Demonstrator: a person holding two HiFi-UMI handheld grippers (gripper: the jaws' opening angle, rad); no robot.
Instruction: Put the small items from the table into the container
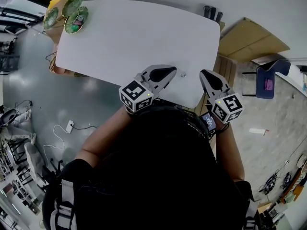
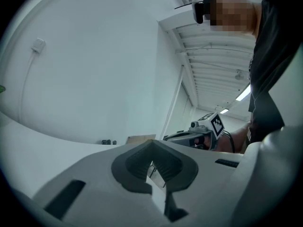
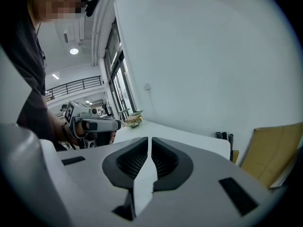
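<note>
I think I am right at the start, getting ready to pick up the first small item. My left hand-held gripper [image 1: 173,71] has its jaws pressed together with nothing in them. My right hand-held gripper [image 1: 203,74] is pressed together and empty too. Both are low over the near edge of the white surface [image 1: 124,37]. The only small item [image 1: 183,74] I can find lies on the surface between the two, just beside the tip of the left one and a bit further from the right one. The green bowls [image 1: 72,12] are far ahead of the left hand-held gripper, at the far corner. I guess they are the container, but I am not sure. Next I would need to spread one pair of jaws, put them around the item and squeeze softly, because it looks tiny and could slip away. The head view shows me the whole surface and how far the item is from the bowls. The left gripper view shows only a small shiny bit through the slit under its jaws, which I take to be the item. The right gripper view shows the bowls far off and the left hand-held gripper, but not the item.
</note>
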